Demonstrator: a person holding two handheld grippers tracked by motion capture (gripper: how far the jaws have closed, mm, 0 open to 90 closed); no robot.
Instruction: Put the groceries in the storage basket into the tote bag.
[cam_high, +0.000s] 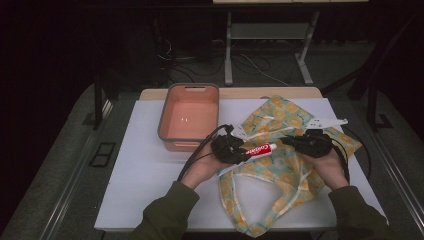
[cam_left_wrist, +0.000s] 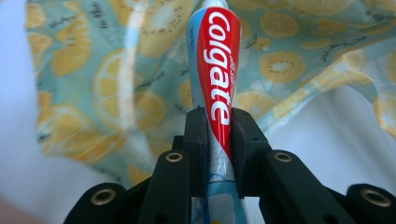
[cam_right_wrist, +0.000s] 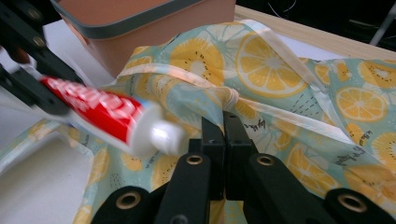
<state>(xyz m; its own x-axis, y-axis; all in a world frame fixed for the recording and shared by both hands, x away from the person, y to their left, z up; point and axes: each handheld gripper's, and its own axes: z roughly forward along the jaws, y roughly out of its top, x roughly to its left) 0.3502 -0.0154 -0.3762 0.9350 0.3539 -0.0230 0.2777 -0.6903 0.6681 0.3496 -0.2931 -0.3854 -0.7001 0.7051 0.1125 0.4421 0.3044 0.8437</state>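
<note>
A red and white Colgate toothpaste tube is clamped by its tail end in my left gripper, which is shut on it. The tube points its cap away, over a cloth bag printed with lemon slices. In the right gripper view the tube comes in from the left, with its white cap close to my right gripper. That gripper is shut on a gathered fold of the bag. The bag lies crumpled across the right half of the white board.
A pink basin with a grey rim stands at the back, just left of the bag, and its rim sits close behind the tube. The white board covers the table. A white label strip lies at the back right.
</note>
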